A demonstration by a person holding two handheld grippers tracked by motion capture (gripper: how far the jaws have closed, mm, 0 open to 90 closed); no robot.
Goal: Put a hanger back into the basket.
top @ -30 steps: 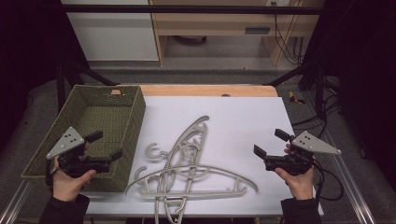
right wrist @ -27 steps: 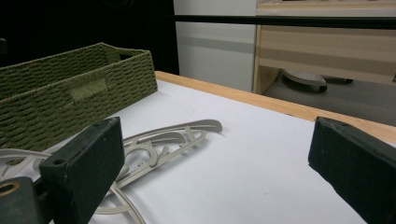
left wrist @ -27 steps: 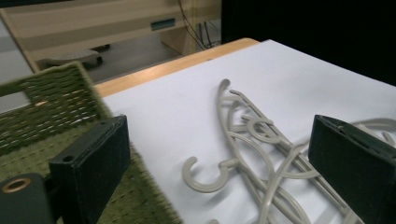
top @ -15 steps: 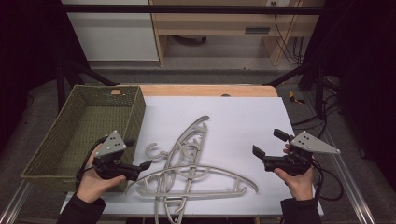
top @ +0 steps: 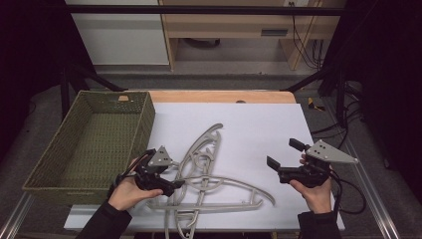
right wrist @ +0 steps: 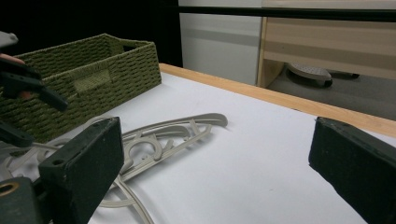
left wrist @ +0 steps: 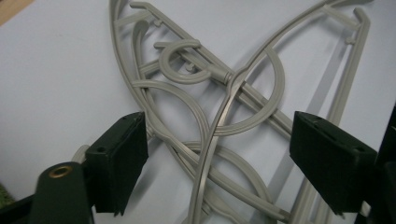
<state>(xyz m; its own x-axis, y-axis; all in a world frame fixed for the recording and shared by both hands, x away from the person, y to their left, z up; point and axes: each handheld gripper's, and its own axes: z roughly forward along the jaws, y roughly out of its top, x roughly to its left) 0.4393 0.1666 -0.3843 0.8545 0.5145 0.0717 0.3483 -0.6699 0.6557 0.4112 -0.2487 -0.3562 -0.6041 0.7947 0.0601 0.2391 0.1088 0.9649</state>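
Several grey plastic hangers (top: pixel 201 162) lie tangled on the white table top, front centre. My left gripper (top: pixel 175 175) hovers at the left side of the pile, and its jaws are open. In the left gripper view the hangers (left wrist: pixel 231 77) pass between and beyond the left gripper (left wrist: pixel 224 163), and neither jaw touches them. My right gripper (top: pixel 283 153) is held open over bare table to the right of the pile, with nothing in it. From the right gripper (right wrist: pixel 219 168) the hangers (right wrist: pixel 187 128) lie ahead on the left.
A green woven basket (top: pixel 147 117) stands on the left of the table, with nothing seen inside; its wall (right wrist: pixel 93 70) rises behind the hangers. A wooden strip (top: pixel 224 96) runs along the far edge of the white table top (top: pixel 259 119).
The left hand has carried its gripper from the basket's front edge rightward to the hanger pile. The right gripper has barely moved.
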